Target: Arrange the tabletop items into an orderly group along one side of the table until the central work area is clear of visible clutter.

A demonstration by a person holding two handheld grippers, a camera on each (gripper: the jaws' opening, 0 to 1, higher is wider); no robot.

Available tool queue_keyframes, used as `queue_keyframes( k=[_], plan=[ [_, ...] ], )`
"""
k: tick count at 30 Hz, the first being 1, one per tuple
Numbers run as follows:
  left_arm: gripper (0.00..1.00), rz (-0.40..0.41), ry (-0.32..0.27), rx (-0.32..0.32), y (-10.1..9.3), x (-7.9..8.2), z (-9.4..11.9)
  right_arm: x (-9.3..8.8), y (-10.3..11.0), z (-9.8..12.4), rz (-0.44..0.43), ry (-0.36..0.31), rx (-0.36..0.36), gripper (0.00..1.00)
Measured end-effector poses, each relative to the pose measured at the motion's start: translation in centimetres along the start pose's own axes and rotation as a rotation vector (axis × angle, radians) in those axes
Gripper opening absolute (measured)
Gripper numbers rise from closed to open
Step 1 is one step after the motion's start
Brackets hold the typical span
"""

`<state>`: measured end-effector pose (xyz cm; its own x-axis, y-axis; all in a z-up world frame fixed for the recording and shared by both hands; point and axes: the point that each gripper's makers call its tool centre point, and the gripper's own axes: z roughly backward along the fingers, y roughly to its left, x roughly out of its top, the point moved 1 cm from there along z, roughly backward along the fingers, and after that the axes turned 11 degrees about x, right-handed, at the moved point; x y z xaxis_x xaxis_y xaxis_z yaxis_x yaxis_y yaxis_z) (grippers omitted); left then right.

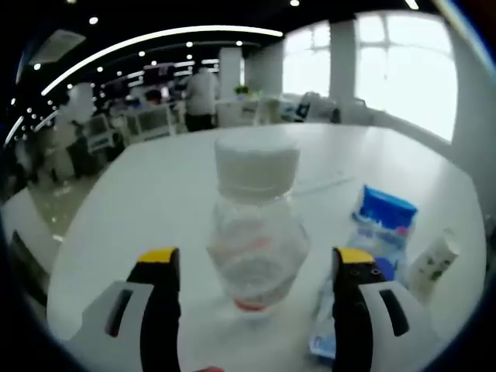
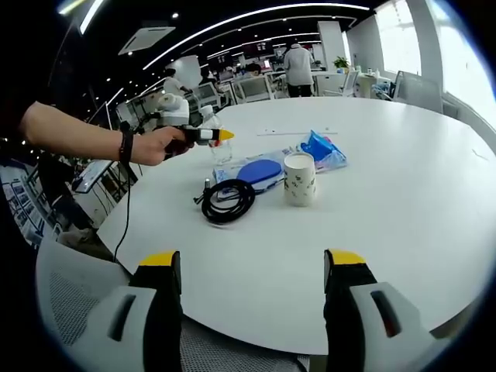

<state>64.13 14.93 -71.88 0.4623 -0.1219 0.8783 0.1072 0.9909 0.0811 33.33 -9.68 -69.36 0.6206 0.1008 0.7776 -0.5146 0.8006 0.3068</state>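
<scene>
- Tabletop items sit in a loose cluster toward the left-middle of the round white table (image 2: 403, 194), seen from the right gripper view: a clear bottle (image 2: 221, 149), a coiled black cable (image 2: 228, 200), a blue oval lid on a flat pack (image 2: 259, 171), a white cup-like tub (image 2: 300, 178) and a blue packet (image 2: 322, 151)
- Bottle (image 1: 256, 232), clear with a white cap, stands upright on the table between the jaws of the left gripper (image 1: 256, 291) in the left gripper view; the jaws are wide apart on either side of it and do not touch it, so nothing is held yet
- Just beside the bottle in that view lie the blue packet (image 1: 384, 213) and a white tube with green print (image 1: 435, 263)
- From the right gripper view, a person's hand (image 2: 159, 143) holds the left gripper (image 2: 225, 135) at the bottle, on the far left side of the cluster
- Right gripper (image 2: 252, 298) hangs near the table's near edge, well apart from every item, jaws fully spread and empty
- As a judgement, the task is at an early stage: the items are near one another but not lined up along an edge, and the cluster occupies part of the middle area
- What is left, by my reading: grasping the bottle, carrying it to one side, then moving the cable, tub, packets and tube to join it in a tidy row
</scene>
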Motion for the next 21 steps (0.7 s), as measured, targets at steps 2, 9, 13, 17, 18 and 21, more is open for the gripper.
queue_keyframes(
  k=[2,9,13,17,18,21],
  plan=[
    [0.73,0.019,-0.006,0.021,0.1,0.2,-0.1,0.0,0.0,0.0,0.001,0.000,0.000,0.75],
    [0.64,0.090,0.015,0.070,-0.2,-0.5,-0.5,0.0,0.0,0.0,-0.004,-0.004,-0.001,0.75],
    [0.55,0.100,-0.002,0.101,0.1,-0.3,-0.5,0.1,-0.1,0.1,-0.007,-0.007,-0.004,0.75],
    [0.46,0.102,0.017,0.103,0.1,-0.7,-0.7,0.1,-0.2,0.2,-0.006,-0.009,-0.009,0.75],
    [0.42,0.106,0.017,0.137,0.8,-0.7,-0.5,0.1,-0.1,0.2,-0.006,-0.010,-0.009,0.75],
    [0.41,0.119,0.020,0.109,0.4,-0.9,-0.6,0.2,-0.2,0.2,-0.006,-0.011,-0.011,0.75]
  ],
)
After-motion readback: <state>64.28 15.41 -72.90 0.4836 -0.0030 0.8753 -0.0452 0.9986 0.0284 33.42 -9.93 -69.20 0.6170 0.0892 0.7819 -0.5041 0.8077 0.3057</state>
